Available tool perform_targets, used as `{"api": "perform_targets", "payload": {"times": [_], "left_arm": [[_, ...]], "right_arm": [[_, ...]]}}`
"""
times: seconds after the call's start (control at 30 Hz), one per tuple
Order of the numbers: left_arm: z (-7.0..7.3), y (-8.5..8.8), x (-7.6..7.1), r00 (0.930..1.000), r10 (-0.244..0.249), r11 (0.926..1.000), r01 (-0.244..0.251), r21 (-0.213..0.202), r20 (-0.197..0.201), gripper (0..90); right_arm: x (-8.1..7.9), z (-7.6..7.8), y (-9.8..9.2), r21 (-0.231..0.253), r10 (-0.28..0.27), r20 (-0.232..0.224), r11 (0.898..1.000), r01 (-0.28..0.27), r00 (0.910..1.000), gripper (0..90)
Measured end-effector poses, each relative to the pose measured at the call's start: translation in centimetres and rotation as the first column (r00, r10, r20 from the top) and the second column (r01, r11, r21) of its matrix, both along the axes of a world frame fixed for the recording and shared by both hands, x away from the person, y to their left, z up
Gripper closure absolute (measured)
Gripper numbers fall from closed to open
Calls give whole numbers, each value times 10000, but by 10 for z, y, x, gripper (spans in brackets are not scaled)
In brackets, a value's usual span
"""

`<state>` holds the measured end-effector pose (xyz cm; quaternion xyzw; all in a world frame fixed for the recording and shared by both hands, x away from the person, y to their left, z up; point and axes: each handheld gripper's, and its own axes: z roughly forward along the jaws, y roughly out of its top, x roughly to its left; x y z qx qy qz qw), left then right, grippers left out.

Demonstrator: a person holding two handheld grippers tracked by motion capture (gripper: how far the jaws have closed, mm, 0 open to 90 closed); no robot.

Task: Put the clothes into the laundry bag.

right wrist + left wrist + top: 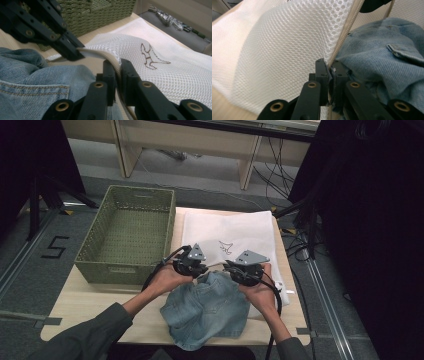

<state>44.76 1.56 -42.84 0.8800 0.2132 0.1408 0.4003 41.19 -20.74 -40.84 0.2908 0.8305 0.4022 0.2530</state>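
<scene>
Carefully, with left tool [329,68] and right tool [117,66] both clenched on the white mesh bag's beige zipper edge [100,52], spread it over the crumpled blue denim garment [207,307].

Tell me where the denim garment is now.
In the high view, the denim garment lies at the table's near edge, between both hands, its top at the white mesh bag's opening.

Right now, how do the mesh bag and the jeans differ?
The mesh bag is white netting with a small stitched figure; the jeans are plain blue denim. The bag lies spread out at the far side, its edge pinched by both tools; the jeans sit bunched at the near edge. Both rest on the table.
</scene>
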Motion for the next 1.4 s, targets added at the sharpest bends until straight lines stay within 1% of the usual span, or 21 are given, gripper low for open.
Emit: {"api": "perform_targets", "payload": {"times": [0.13,0.23,0.27,0.33,0.47,0.6,0.63,0.67,0.7,0.8,0.83,0.87,0.9,0.93,0.97,1.07,1.13,1.17,1.2,1.27,1.4], "left_arm": [[11,13,5,9999,108,9998,-107,-168,37,869],[14,17,7,9999,16,9995,-20,-303,-112,868],[14,18,8,9999,-99,9997,98,-218,-50,868],[14,18,8,9999,-127,9996,125,-234,-82,865],[14,18,8,9999,-94,9998,91,-190,-134,865],[14,17,7,9998,-210,9998,210,50,-34,866],[14,18,8,9996,-288,9995,288,134,33,866],[14,18,8,9995,-318,9994,317,159,10,866],[14,17,7,9995,-317,9994,317,137,-5,866],[15,18,6,9997,-264,9997,264,-3,-4,866],[17,20,7,9996,-273,9996,273,-39,8,866],[19,21,7,9996,-284,9996,285,-51,75,866],[22,22,7,9997,-239,9996,240,-127,75,867],[22,22,7,9997,-239,9996,240,-127,75,868],[25,25,6,9996,-264,9995,265,-199,85,868],[27,27,7,9994,-350,9989,352,-319,68,870],[28,27,6,9993,-366,9988,367,-339,31,870],[29,25,6,9991,-411,9989,414,-207,123,870],[29,25,6,9991,-411,9989,414,-207,123,870],[27,22,4,9990,-450,9989,450,-139,30,870],[25,20,4,9981,-611,9981,611,-65,56,869]], "right_arm": [[-8,7,7,615,335,-129,9976,-326,9994,559],[-24,13,27,801,1698,-229,9826,-1675,9852,477],[-24,13,27,801,1698,-229,9826,-1675,9852,477],[-32,12,39,755,2348,-607,9702,-2301,9702,449],[-46,-9,69,234,3207,-1566,9468,-3211,9341,394],[-49,-29,83,-577,3239,-1897,9387,-3399,9269,384],[-51,-33,84,-663,3044,-2268,9429,-3265,9251,447],[-49,-38,84,-1082,3105,-2289,9338,-3411,9226,543],[-46,-43,80,-1483,2864,-2502,9326,-3289,9249,677],[-42,-37,75,-1426,2696,-2324,9410,-3070,9345,721],[-41,-28,69,-1536,2547,-1780,9469,-2825,9505,740],[-37,-21,63,-1677,2670,-1370,9428,-2880,9539,742],[-37,-16,58,-1354,2268,-1500,9595,-2472,9623,742],[-37,-16,58,-1354,2268,-1500,9595,-2472,9623,742],[-31,-6,42,-1049,1569,-1332,9796,-1713,9786,742],[-19,2,18,-812,371,-1167,9956,-467,9925,742],[-16,1,14,-848,56,-1158,9963,-156,9933,742],[-2,-12,4,-1383,-863,-1162,9879,700,9895,743],[-2,-12,4,-1383,-863,-1162,9879,700,9895,743],[13,-47,-1,-1649,-1883,-1548,9728,1625,9698,729],[13,-44,-1,-1161,-1783,-1800,9804,1591,9674,676]]}}
